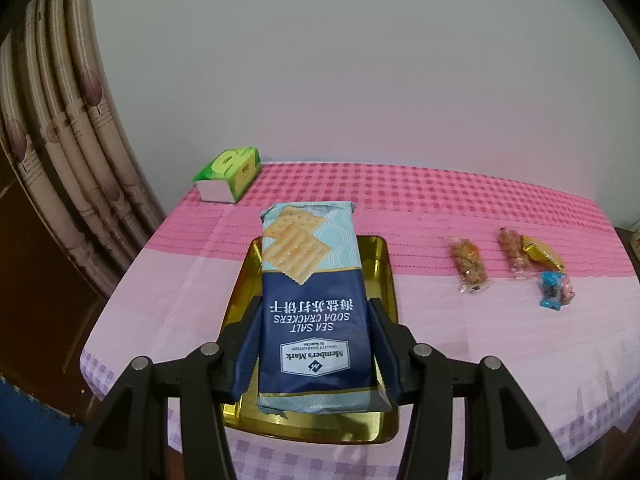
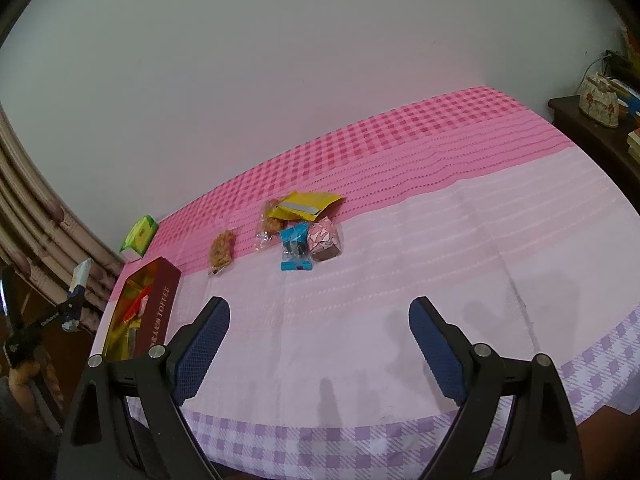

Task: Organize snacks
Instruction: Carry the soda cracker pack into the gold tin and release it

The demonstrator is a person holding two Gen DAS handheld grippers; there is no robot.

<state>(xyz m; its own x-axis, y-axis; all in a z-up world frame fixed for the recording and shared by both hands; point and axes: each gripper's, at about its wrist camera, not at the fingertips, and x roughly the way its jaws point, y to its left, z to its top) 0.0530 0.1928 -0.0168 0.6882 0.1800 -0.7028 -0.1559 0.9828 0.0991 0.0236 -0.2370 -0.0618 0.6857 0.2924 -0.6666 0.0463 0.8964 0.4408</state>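
Crackers (image 1: 312, 304) sit clamped in our left tool (image 1: 316, 312), hanging over the gold tin (image 1: 380, 264) just beyond it. From our right tool (image 2: 320, 340), jaws spread wide and empty, we see loose snacks (image 2: 296, 236) ahead on the surface (image 2: 440, 264), tin (image 2: 156, 308) to its left.

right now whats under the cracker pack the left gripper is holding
The gold tin sits under the cracker pack held by the left gripper. Only its shiny rim and floor show; anything beneath the pack is covered.
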